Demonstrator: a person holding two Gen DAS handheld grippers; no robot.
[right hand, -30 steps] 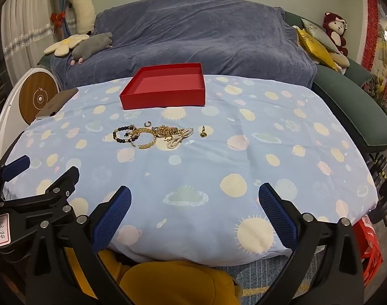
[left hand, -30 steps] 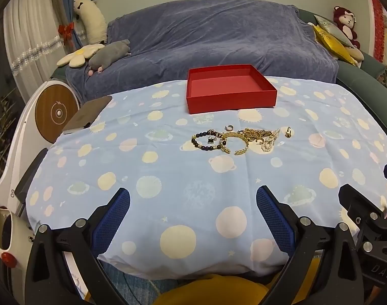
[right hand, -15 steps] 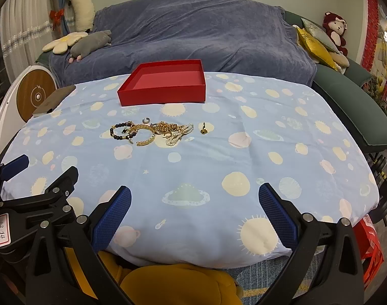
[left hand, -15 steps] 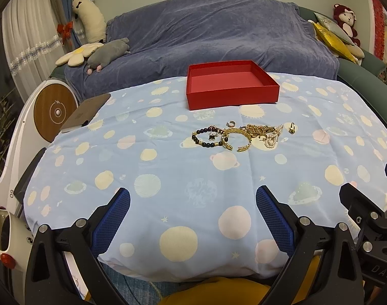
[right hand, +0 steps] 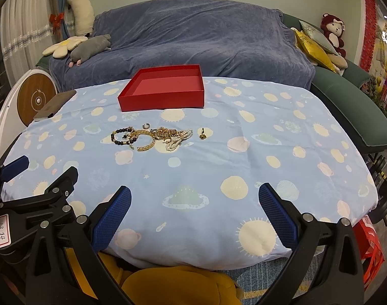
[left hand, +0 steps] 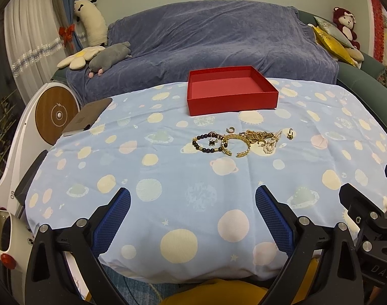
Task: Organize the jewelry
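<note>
Nearer now: tangled gold-and-bead jewelry (left hand: 240, 141).

My left wrist camera sits low at the near edge of the table (left hand: 168, 178), looking forward between its own spread blue pads (left hand: 112, 222) toward the sofa (left hand: 218, 33). My right wrist camera sits just beside it to the right, same height, same heading, its pads (right hand: 278, 216) framing the cloth. Both stand well back from the red box (left hand: 231, 101) and the jewelry pile (right hand: 152, 137), and both take in these. Each view catches the other gripper's body at its inner edge.
</note>
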